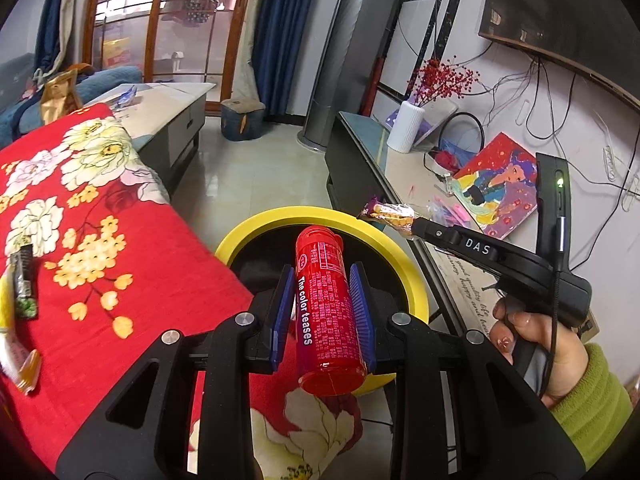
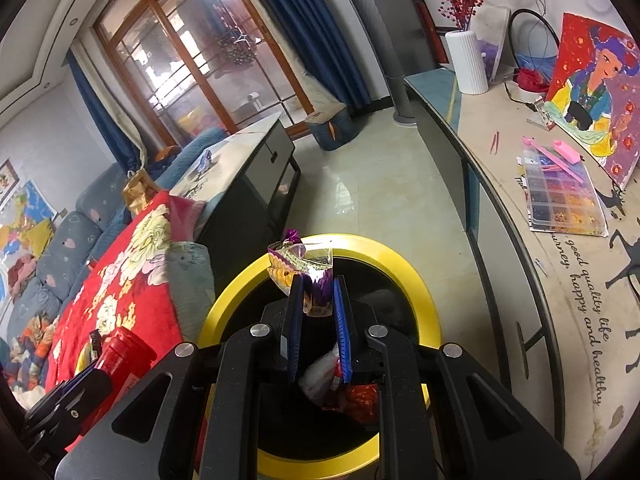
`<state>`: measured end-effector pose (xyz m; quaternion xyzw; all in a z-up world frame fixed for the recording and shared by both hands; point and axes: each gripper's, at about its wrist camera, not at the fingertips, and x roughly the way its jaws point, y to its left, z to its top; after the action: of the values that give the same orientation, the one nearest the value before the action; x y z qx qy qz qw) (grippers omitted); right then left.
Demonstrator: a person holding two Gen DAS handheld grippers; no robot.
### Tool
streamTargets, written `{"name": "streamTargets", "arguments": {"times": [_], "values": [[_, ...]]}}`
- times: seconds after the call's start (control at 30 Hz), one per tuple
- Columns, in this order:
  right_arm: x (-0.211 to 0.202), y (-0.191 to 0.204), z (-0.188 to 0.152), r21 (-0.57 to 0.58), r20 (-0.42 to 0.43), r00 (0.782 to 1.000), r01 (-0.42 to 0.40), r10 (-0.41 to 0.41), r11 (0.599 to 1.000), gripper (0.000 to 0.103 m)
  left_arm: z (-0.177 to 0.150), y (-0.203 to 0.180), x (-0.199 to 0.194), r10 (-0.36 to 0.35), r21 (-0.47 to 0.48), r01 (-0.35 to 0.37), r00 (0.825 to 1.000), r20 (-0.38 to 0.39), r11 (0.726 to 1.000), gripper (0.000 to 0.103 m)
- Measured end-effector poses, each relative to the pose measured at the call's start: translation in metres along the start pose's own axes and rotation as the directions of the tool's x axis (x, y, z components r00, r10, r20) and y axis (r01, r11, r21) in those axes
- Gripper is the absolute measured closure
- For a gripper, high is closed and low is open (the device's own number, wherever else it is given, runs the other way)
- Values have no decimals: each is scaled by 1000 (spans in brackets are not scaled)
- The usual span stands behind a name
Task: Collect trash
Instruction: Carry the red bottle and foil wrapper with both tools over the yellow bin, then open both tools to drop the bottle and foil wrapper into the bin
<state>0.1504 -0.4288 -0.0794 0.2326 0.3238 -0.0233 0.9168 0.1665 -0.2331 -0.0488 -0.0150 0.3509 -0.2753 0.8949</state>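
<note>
Yellow-rimmed bin (image 1: pixel 256 236) below, red bottle (image 1: pixel 326 312) lengthwise between left gripper (image 1: pixel 323 312) pads, cap forward.

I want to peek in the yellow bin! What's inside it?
In the bin, a black liner holds crumpled white and red wrappers. The right gripper and its purple wrapper hide the rest of the bottom.

light: soft daylight from window (image 1: pixel 168 28) | floor (image 1: pixel 248 184) glare | edges bent, dark corners

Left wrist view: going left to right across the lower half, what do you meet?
Green-and-black wrapper on the red floral blanket → red bottle in the left gripper → yellow bin rim → hand holding the right gripper.
</note>
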Motion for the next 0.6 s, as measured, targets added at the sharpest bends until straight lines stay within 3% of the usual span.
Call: {"name": "streamTargets", "arguments": {"times": [0.5,0.53,0.6], "values": [[4,-3,-4,21,-6,1000,-6,6,1000,87,11,6,27,18,7,-18,1000,-23,1000,81],[4,-2,-4,21,-8,1000,-9,9,1000,86,11,6,28,17,4,-17,1000,-25,1000,81],[4,-1,-4,21,-7,1000,-8,9,1000,69,12,9,29,16,-9,-16,999,-33,1000,79]]}}
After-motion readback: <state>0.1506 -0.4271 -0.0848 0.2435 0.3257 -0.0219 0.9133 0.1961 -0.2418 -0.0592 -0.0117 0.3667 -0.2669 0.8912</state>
